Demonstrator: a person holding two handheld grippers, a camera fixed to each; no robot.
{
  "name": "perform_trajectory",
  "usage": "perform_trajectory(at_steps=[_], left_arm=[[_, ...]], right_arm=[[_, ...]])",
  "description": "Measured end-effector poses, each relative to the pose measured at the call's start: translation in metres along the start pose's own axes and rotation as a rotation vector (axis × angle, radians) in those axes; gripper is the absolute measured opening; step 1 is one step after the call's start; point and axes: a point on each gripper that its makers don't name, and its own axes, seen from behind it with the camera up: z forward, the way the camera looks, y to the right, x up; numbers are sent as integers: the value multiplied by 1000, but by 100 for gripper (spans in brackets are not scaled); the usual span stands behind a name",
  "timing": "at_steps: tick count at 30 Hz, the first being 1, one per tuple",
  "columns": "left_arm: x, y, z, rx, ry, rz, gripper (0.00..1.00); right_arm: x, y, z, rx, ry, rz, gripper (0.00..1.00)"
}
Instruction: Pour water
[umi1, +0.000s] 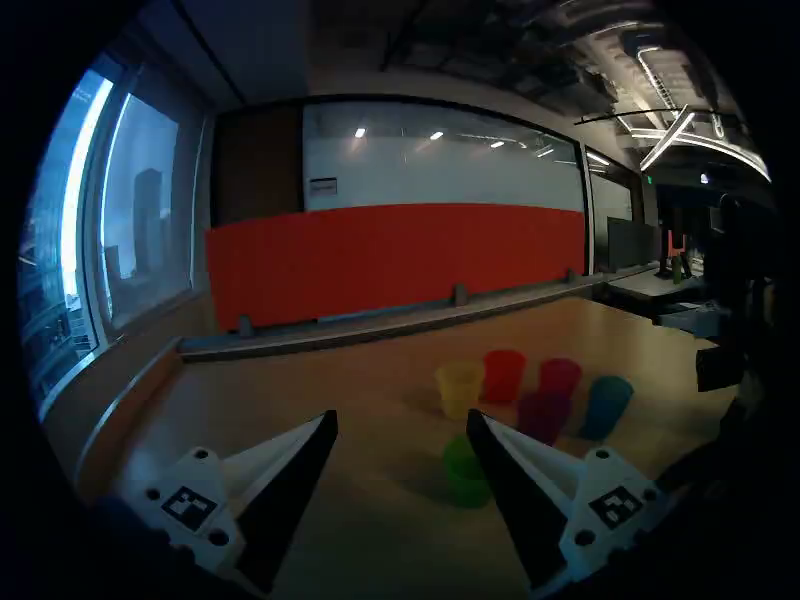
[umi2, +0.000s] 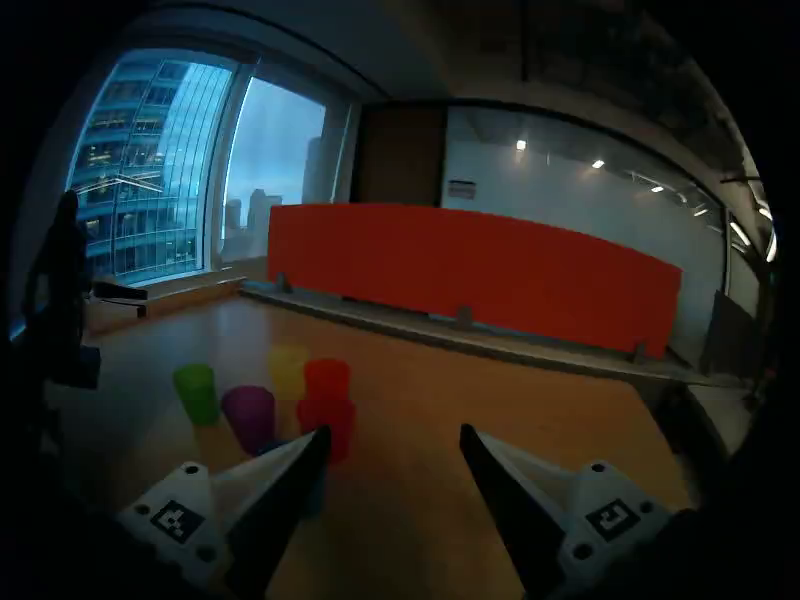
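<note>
Cups in mixed colours, upright on wooden table, contents indiscernible.

table: smooth wood | cups: plastic (translucent) | partition: matt

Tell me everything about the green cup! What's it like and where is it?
The green cup is a plain tumbler that looks like see-through plastic. It stands upright on the wooden table, with the purple cup nearest it. Nothing grips it. In the left gripper view a finger of the left gripper hides part of it. I can't tell if it holds water.
</note>
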Motion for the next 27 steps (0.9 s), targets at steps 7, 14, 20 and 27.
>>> perform_trajectory(at_steps=[7, 14, 20, 27], left_arm=[[21, -7, -7, 49, 81, -14, 96], [32, -15, -13, 97, 136, -12, 96], [41, -22, -17, 139, 174, 8, 96], [52, -31, -21, 196, 204, 5, 96]], right_arm=[[13, 4, -1, -56, 68, 1, 100], [31, 19, -1, -146, 147, 32, 100], [50, 39, -10, -263, 222, 35, 100], [64, 54, -21, -359, 281, 60, 100]])
